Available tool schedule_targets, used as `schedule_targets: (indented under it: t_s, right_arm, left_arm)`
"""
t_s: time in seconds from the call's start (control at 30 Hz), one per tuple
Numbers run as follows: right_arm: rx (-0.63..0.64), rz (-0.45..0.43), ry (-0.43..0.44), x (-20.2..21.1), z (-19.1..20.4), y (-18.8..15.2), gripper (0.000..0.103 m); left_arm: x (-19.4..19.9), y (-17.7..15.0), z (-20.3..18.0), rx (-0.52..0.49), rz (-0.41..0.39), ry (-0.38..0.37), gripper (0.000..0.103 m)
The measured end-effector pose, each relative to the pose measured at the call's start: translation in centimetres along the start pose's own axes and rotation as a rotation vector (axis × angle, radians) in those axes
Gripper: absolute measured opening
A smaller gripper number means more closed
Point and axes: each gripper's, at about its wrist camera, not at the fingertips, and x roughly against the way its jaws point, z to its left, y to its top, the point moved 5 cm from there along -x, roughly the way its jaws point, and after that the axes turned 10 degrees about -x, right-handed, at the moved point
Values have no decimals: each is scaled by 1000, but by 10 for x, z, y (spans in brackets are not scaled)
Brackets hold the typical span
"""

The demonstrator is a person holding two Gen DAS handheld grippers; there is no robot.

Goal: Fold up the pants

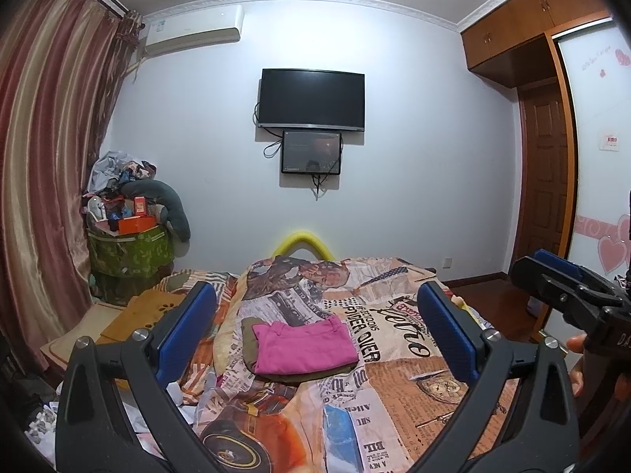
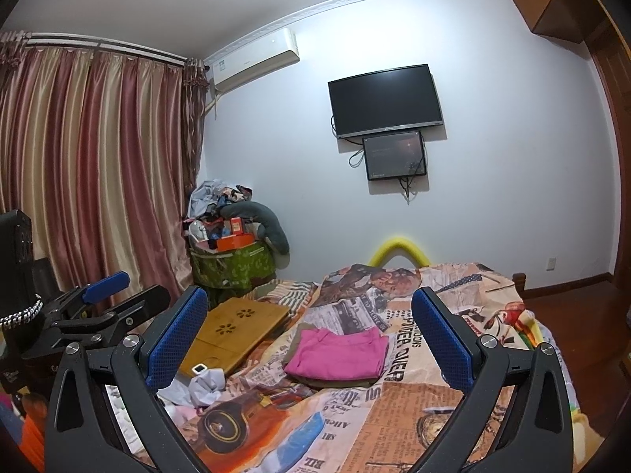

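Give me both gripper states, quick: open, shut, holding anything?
Left gripper: open, holding nothing.
Right gripper: open, holding nothing; the folded pink pants lie on the bed beyond it.

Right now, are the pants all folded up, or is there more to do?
Looks mostly done: the pink pants lie folded in a neat rectangle on top of an olive folded garment on the bed. Nothing is in hand; the left gripper and right gripper are both open and held above the bed. No unfolded pants are clearly visible.
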Motion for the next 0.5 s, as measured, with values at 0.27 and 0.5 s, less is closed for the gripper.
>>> schedule_targets:
  t_s: [0.27,0.5]
  right_arm:
    - [-6,-1,-3,0,-1,1,103]
    - [-12,7,-2,0,-3,0,103]
  left_arm:
    - [-10,-4,0,35,39,-22,103]
    - [-10,-5,3,52,44,-21,103]
